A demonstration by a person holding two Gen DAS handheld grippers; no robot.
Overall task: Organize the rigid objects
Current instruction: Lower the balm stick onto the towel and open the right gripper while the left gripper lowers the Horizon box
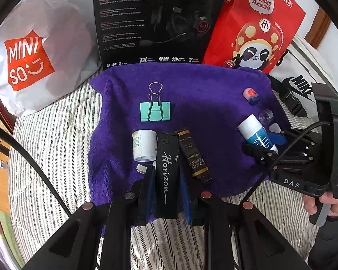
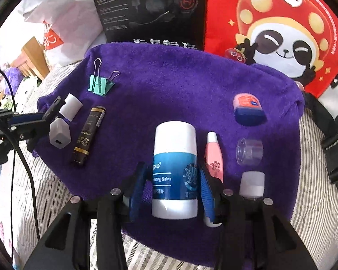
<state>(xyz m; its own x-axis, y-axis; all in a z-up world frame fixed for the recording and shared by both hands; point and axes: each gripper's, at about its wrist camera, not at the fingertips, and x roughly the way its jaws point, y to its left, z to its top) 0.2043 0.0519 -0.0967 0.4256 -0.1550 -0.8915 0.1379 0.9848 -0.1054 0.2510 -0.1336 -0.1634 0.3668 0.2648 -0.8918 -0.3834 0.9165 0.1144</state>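
My left gripper [image 1: 165, 175] is shut on a black "Horizon" lighter [image 1: 166, 173] low over the purple towel [image 1: 202, 112], between a white cylinder jar [image 1: 143, 145] and a dark "Grand Reserve" tube [image 1: 193, 155]. My right gripper [image 2: 172, 186] is shut on a white and blue balm stick [image 2: 174, 168] over the towel's right part. A mint binder clip [image 1: 155, 110] lies behind. In the right wrist view a grey charger plug [image 2: 59, 136], a pink tube [image 2: 214, 157], a clear cap [image 2: 249, 150], a small white bottle [image 2: 252, 183] and a pink and blue jar [image 2: 249, 108] lie on the towel.
A white Miniso bag [image 1: 33, 51], a black Edifier headset box [image 1: 155, 20] and a red panda bag [image 1: 252, 27] stand behind the towel. A Nike bag with black straps [image 1: 297, 90] lies right. The towel rests on a striped sheet [image 1: 56, 146].
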